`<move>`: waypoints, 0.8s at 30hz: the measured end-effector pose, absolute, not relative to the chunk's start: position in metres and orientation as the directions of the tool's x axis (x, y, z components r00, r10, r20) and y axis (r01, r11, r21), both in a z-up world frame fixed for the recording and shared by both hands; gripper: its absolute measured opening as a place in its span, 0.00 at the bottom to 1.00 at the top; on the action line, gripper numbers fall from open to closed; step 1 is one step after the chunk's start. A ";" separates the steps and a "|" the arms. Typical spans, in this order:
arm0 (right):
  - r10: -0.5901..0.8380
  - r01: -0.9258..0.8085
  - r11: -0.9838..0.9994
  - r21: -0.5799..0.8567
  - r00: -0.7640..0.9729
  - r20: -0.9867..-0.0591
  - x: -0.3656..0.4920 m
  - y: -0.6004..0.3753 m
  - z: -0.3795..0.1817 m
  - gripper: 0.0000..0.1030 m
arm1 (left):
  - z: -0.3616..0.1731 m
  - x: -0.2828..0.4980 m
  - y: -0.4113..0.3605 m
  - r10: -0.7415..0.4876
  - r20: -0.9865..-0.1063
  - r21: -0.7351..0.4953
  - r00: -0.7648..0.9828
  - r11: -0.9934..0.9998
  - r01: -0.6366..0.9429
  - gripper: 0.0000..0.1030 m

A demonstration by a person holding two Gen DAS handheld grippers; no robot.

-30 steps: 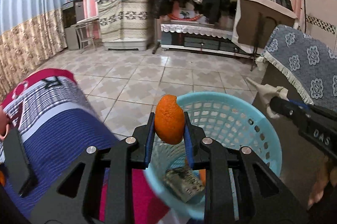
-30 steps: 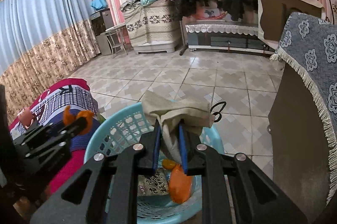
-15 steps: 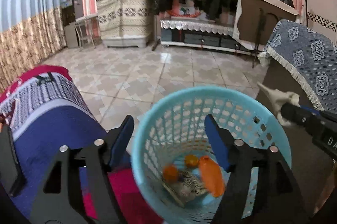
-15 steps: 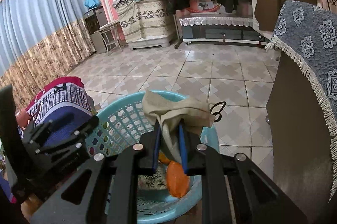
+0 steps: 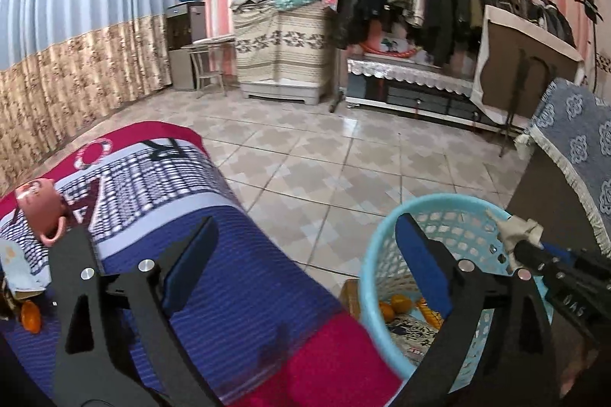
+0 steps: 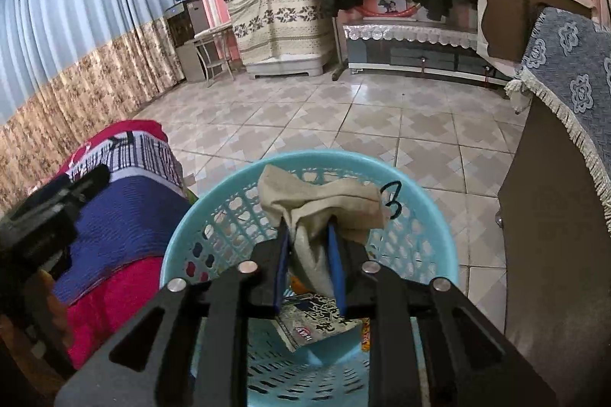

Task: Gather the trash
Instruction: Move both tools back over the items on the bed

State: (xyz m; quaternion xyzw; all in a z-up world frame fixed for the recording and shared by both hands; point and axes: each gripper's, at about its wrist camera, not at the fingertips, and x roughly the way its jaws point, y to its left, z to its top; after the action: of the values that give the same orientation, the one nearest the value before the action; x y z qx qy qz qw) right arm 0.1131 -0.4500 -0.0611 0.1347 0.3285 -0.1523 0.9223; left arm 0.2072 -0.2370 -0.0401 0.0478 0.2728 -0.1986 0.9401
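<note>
A light blue plastic basket (image 6: 424, 193) stands on the floor; it also shows in the left wrist view (image 5: 431, 208). It holds orange peels (image 5: 397, 304) and a printed wrapper (image 6: 317, 319). My right gripper (image 6: 308, 239) is shut on a crumpled beige tissue (image 6: 320, 204) and holds it over the basket. That tissue also shows in the left wrist view (image 5: 515, 229). My left gripper (image 5: 305, 254) is open and empty, over the table's edge left of the basket. An orange peel (image 5: 30, 317) and crumpled paper (image 5: 19, 269) lie on the table at far left.
The table has a red, white and blue cloth (image 5: 160, 185). A pink mug (image 5: 40, 208) lies on it. A dark cabinet with a blue patterned cover (image 6: 565, 93) stands right of the basket. Tiled floor (image 6: 343, 116) lies beyond.
My left gripper opened and dropped the orange peel into the basket, then swung left toward the table. My right gripper stays shut on the tissue over the basket.
</note>
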 end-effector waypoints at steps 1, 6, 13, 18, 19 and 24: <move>-0.201 0.371 0.919 0.134 0.733 -0.649 0.116 -0.445 -0.061 0.36 | -0.037 0.207 -0.233 -0.342 -0.529 -0.020 0.777 0.920 0.392 0.89; -0.233 0.374 0.923 0.091 0.730 -0.643 0.118 -0.432 -0.056 0.60 | -0.022 0.200 -0.219 -0.316 -0.505 -0.005 0.803 0.931 0.364 0.93; -0.285 0.389 0.920 0.047 0.747 -0.601 0.117 -0.421 -0.041 0.84 | 0.003 0.182 -0.182 -0.261 -0.459 0.036 0.849 0.950 0.311 0.94; -0.281 0.364 0.931 0.034 0.772 -0.570 0.119 -0.406 -0.029 0.90 | 0.012 0.174 -0.154 -0.241 -0.453 0.010 0.859 0.961 0.275 0.94; -0.279 0.358 0.933 0.030 0.776 -0.565 0.120 -0.404 -0.027 0.91 | 0.012 0.172 -0.148 -0.233 -0.449 0.010 0.863 0.964 0.265 0.94; -0.266 0.323 0.946 0.012 0.800 -0.538 0.121 -0.381 -0.020 0.92 | 0.009 0.164 -0.122 -0.169 -0.438 0.034 0.883 0.978 0.204 0.94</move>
State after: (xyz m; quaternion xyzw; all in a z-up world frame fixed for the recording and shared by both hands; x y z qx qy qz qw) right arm 0.1211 -0.3811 -0.0201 0.0517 0.2754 -0.1553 0.9473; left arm 0.1643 -0.1219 0.0095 0.0396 0.2217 -0.0963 0.9695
